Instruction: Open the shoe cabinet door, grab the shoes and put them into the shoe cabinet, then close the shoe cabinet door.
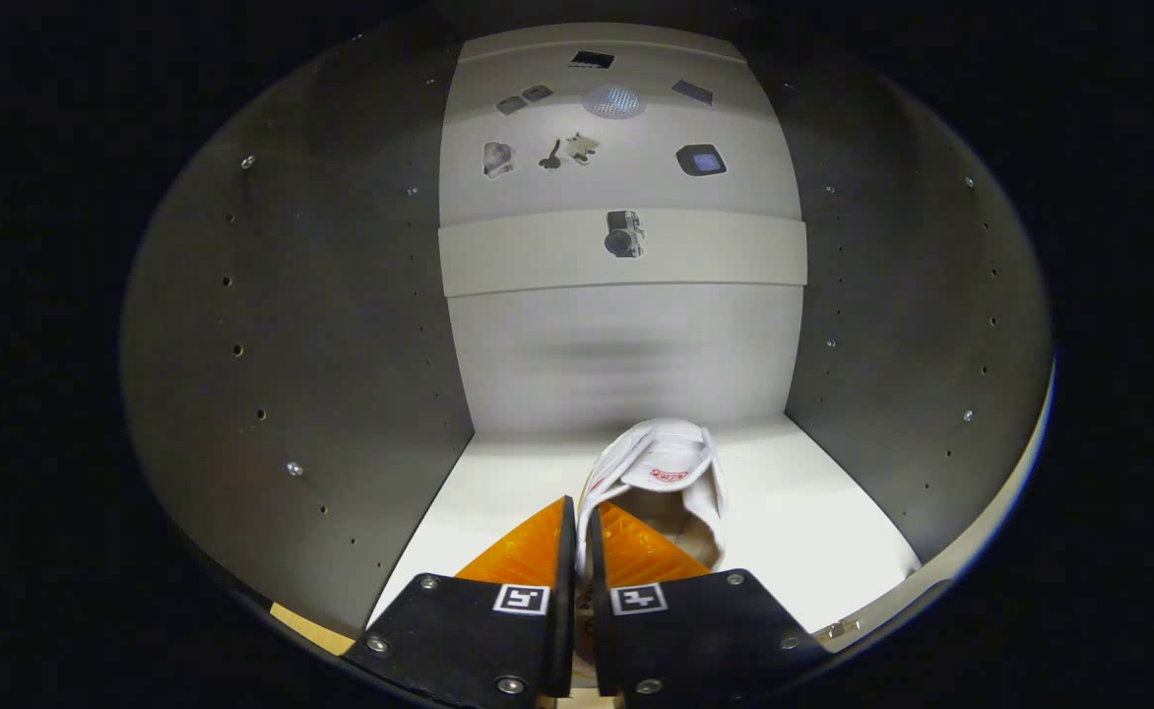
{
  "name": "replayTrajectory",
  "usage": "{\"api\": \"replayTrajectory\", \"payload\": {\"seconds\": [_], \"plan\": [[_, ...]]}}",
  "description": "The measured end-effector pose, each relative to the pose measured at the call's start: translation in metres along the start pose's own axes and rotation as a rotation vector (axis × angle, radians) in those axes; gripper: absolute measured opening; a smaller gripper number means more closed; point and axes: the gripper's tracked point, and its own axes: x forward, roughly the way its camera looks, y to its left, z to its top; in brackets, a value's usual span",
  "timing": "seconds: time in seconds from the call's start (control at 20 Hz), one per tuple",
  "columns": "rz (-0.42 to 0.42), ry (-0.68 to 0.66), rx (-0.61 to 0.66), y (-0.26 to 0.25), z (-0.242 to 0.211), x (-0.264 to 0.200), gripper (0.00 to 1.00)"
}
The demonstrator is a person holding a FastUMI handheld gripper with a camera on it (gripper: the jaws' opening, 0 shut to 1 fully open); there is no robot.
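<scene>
tongs (582,537) pinched on white canvas shoe (671,478) collar | inside pale shoe cabinet (833,512) | set sole flat, then release

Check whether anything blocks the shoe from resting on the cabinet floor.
Nothing visible does. The gripper is shut on the side wall of the white shoe, already inside the cabinet, with bare floor beside it and the back wall beyond its toe.
</scene>
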Motion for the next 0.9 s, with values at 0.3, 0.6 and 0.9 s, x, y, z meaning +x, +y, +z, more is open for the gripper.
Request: {"api": "replayTrajectory", "payload": {"seconds": [0.3,0.6,0.9], "plan": [[-0.009,-0.012,-0.008,0.002,0.005,-0.015,0.37],[0.002,-0.143,-0.017,0.008,0.032,-0.073,0.68],[0.007,-0.255,-0.005,0.0,0.037,-0.189,0.84]]}}
